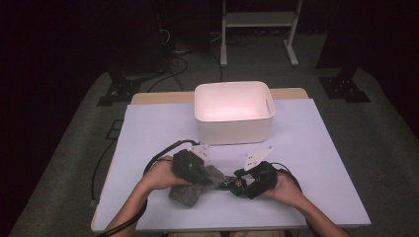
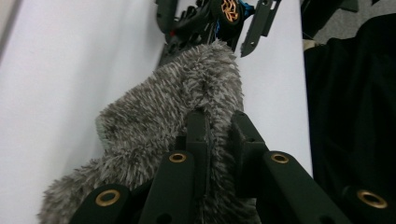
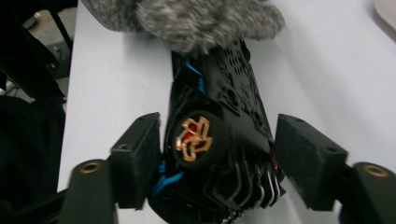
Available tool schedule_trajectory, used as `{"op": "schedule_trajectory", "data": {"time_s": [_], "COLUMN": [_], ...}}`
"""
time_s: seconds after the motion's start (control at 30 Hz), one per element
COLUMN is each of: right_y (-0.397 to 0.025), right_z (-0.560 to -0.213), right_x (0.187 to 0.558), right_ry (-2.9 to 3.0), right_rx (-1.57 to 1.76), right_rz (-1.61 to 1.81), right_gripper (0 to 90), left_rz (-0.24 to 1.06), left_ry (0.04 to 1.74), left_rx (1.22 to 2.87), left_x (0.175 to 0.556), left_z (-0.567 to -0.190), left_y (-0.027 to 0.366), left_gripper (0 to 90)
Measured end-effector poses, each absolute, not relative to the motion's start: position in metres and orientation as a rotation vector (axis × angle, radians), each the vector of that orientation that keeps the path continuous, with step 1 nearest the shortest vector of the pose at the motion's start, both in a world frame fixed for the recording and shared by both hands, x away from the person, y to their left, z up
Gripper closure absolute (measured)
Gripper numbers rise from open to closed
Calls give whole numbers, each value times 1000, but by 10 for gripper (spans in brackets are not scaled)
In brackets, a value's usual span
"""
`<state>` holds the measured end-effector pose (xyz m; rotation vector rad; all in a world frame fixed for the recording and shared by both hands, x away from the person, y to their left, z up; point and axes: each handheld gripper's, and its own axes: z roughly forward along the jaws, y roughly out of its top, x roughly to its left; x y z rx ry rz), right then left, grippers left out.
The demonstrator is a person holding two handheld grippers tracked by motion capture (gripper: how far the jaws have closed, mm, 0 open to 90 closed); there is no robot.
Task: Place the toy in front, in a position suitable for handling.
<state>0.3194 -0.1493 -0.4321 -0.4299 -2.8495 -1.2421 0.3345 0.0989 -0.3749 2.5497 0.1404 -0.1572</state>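
the grey furry cloth [image 1: 190, 190] is lying on the lilac table cover [image 1: 306, 163], well in front of the white bin [image 1: 233, 112] on the person's side, and a black toy robot [image 1: 232, 182] with a copper emblem is lying just beside the cloth, touching its fluffy edge. the left gripper [image 2: 218, 126] is pinching a fold of the cloth between its jaws, which are sitting close together with pile squeezed between the pads. the right gripper [image 3: 215, 158] is standing spread, one jaw on each side of the toy's body; the left pad is looking close to touching it, the right pad is still showing a gap.

judging from this, the hands are working toward getting cloth and toy into the bin. a few things could be going wrong from here. the toy is an uneven shape with thin ribs and blue parts sticking out, so jaws closing off-centre could be twisting it sideways or sliding off its rounded shell. the cloth is overlapping the toy's far end, so lifting either one could be dragging the other along. the left grip is holding only a fold, which could be slipping through the fur.

no readable writing or brand is showing; the copper emblem [image 3: 192, 139] is a pattern, not letters.
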Motion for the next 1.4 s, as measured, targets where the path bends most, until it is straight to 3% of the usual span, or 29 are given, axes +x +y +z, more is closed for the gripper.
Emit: {"op": "schedule_trajectory", "data": {"time_s": [0.47, 0.83, 1.17, 1.4], "right_y": [-144, -141, -141, -144], "right_z": [-438, -453, -452, -455], "right_x": [301, 304, 314, 314], "right_ry": [-2948, -2944, -2959, -2937], "right_rx": [-429, -390, -240, -269], "right_rz": [-1244, -1160, -1135, -1154], "right_gripper": [190, 216, 222, 218], "left_rz": [-202, -225, -135, -130], "left_ry": [113, 100, 138, 149], "left_rx": [2543, 2534, 2524, 2566], "left_x": [317, 311, 319, 324], "left_z": [-390, -402, -386, -398], "left_y": [103, 103, 112, 95], "left_gripper": [804, 803, 802, 797]}}
